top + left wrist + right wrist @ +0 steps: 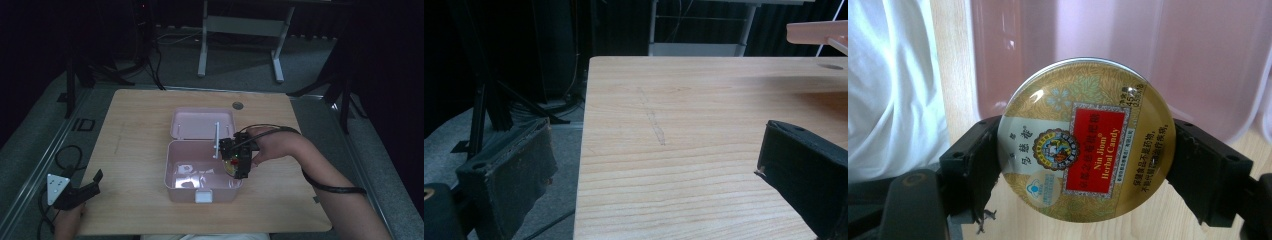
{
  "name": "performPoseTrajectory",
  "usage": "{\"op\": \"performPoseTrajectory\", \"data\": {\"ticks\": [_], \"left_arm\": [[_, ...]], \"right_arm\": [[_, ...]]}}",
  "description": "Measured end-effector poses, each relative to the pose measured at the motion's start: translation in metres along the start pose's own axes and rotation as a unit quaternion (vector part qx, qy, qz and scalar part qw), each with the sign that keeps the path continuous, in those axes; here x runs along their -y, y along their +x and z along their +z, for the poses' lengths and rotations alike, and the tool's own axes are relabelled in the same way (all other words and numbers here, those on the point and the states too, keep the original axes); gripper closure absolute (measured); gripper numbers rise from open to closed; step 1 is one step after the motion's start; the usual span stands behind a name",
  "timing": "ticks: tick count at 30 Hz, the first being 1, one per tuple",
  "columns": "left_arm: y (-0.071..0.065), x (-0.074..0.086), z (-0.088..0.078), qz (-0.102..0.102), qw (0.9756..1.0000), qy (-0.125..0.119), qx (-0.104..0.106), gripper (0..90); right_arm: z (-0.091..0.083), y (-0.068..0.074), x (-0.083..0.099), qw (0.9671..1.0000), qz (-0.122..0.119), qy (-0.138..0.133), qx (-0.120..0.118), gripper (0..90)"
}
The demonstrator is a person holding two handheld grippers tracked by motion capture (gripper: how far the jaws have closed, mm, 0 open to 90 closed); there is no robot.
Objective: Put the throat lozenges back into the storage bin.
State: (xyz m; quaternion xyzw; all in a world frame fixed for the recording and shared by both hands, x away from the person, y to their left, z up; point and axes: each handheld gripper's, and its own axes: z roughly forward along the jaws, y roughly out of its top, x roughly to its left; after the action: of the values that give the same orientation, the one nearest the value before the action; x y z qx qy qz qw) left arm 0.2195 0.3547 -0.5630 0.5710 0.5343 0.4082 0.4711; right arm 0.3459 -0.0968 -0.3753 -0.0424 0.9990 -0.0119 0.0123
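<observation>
An open pink box [170,165] stands mid-table with its lid [202,123] flipped back. My right gripper [236,161] hangs over the box's right side, shut on a round gold candy tin [231,165]. In the right gripper view the tin [1087,140], with its red "Herbal Candy" label, sits face-on between the two black pads [973,165] of the gripper [1083,167], and the pink box wall [1158,55] lies behind it. My left gripper [90,186] rests at the table's front left corner, open and holding nothing [656,165].
A small white object [186,169] lies inside the box, and a white latch [203,196] is on its front wall. A round grommet [238,105] sits in the table behind the lid. A white desk frame [240,25] stands beyond the table. White cloth [888,85] shows beside the table edge.
</observation>
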Motion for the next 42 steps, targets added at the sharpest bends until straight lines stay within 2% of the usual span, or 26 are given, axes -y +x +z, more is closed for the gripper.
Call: {"op": "performPoseTrajectory", "data": {"ticks": [4, 12, 21, 27, 37, 42], "left_arm": [[0.0, 0.0, 0.0, 0.0, 1.0, 0.0, 0.0, 2.5], [0.0, 0.0, 0.0, 0.0, 1.0, 0.0, 0.0, 2.4], [0.0, 0.0, 0.0, 0.0, 1.0, 0.001, 0.001, 2.5], [0.0, 0.0, 0.0, 0.0, 1.0, 0.001, 0.0, 2.4], [0.0, 0.0, 0.0, 0.0, 1.0, 0.0, 0.001, 2.5], [0.0, 0.0, 0.0, 0.0, 1.0, 0.0, 0.002, 2.5]], "right_arm": [[0.005, -0.002, -0.009, 1.0, -0.008, 0.0, 0.002, 20.1], [0.024, -0.011, -0.021, 0.9999, -0.007, 0.002, -0.007, 20.1], [0.053, -0.014, -0.027, 0.9996, -0.01, 0.008, -0.024, 20.1], [0.068, -0.016, -0.03, 0.9995, -0.016, 0.01, -0.024, 20.1], [0.09, -0.02, -0.034, 0.9988, -0.034, 0.026, -0.024, 20.0], [0.101, -0.023, -0.035, 0.9977, -0.038, 0.046, -0.031, 20.0]]}}
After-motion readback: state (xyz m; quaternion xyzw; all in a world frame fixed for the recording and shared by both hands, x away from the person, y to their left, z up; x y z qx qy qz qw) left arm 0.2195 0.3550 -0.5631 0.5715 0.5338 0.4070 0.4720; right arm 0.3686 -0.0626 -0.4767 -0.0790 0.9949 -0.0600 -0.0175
